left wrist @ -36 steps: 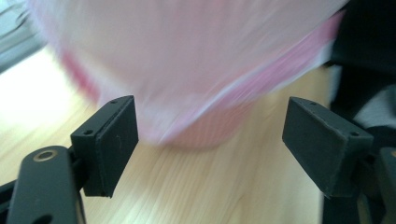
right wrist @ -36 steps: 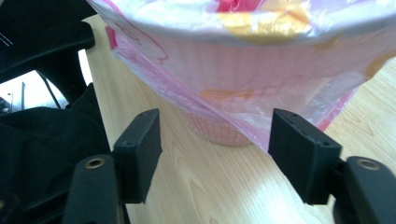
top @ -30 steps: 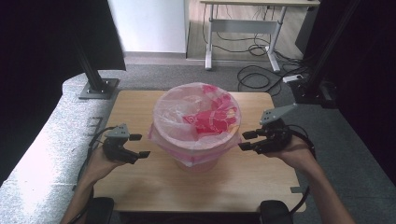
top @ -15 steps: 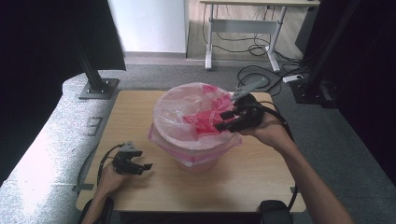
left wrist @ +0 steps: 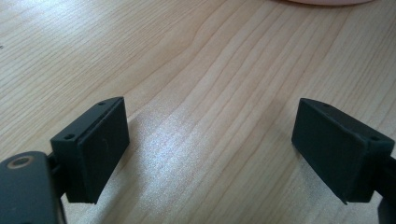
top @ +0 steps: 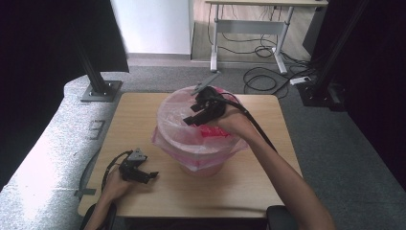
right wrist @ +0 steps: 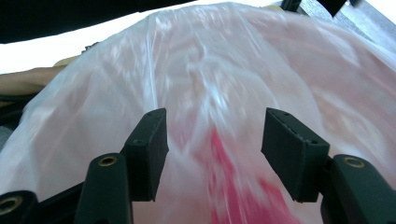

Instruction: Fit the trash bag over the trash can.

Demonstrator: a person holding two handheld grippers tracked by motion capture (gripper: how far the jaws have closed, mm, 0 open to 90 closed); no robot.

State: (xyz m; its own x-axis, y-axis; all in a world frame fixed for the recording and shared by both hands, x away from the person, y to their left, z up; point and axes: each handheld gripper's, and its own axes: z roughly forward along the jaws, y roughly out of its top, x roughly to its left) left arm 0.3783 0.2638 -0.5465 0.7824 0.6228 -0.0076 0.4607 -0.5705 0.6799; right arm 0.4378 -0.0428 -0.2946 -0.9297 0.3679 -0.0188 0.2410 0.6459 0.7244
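A: Where is the pink bin (top: 203,143) with the plastic bag (top: 177,129)?

B: It stands in the middle of the bench (top: 143,110). The bag folds over its rim and hangs down the sides.

A: Is there room around it?

B: Yes. There is bare wood all round. The widest bare part is at 9 o'clock from the bin. The bench edge at 6 o'clock is near the person. Grey floor lies past every edge.

A: Where is the right claw (top: 191,119)?

B: It is over the open top of the bin, and its jaws point to about 8 o'clock. In the right gripper view the right claw (right wrist: 212,154) looks at the bag (right wrist: 224,84) just ahead. The jaws have just been opening. They stand partly apart and pinch nothing.

A: And the left claw (top: 152,175)?

B: It sits low on the bench at 8 o'clock from the bin, well apart from it. In the left gripper view the left claw (left wrist: 210,154) has jaws that have just been opening too. They are wide, with bare wood (left wrist: 210,93) between them.
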